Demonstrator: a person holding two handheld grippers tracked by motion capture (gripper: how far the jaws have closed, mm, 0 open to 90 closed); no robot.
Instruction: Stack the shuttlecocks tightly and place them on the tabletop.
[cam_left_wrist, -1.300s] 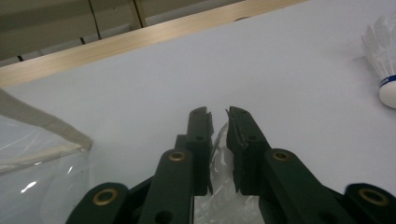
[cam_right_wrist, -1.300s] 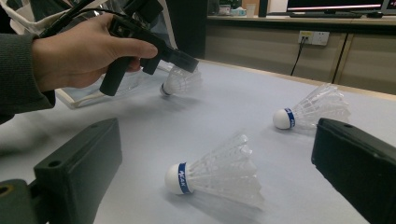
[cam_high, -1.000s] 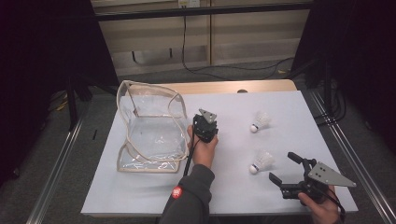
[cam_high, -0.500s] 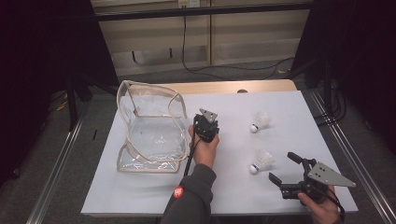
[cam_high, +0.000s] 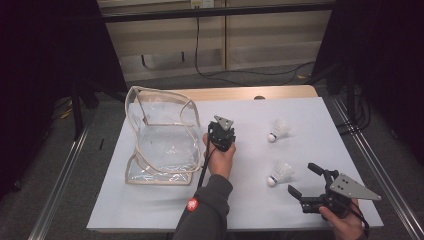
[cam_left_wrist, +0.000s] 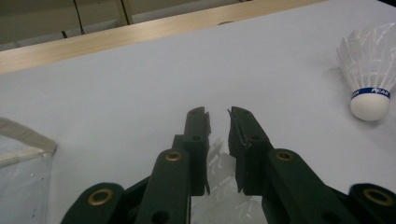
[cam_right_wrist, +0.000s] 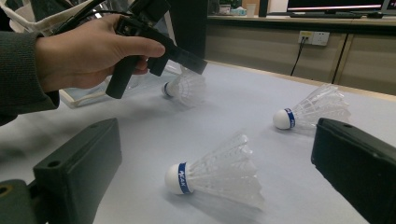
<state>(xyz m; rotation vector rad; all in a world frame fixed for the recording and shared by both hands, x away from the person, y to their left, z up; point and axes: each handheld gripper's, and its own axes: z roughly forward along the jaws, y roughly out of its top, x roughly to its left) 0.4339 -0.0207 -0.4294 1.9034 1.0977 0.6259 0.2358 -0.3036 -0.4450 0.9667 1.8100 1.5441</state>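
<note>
Left gripper (cam_left_wrist: 218, 114): clenching on the feather skirt of the held shuttlecock (cam_right_wrist: 184, 87), jaws standing a narrow slit apart, hanging just beside the open rim of the clear bag (cam_high: 160, 135). Keeping the long axis roughly level, cork pointing toward the bag.

Right gripper (cam_high: 302, 178): gaping wide, gripping nothing, hovering near the table's (cam_high: 150, 210) front right edge. Facing the near shuttlecock (cam_right_wrist: 215, 175), lying on its side just ahead of the jaws, cork pointing to that view's left.

Leaving bare white surface all round the far shuttlecock (cam_high: 279, 130), also lying on its side, well apart from both grippers.
</note>
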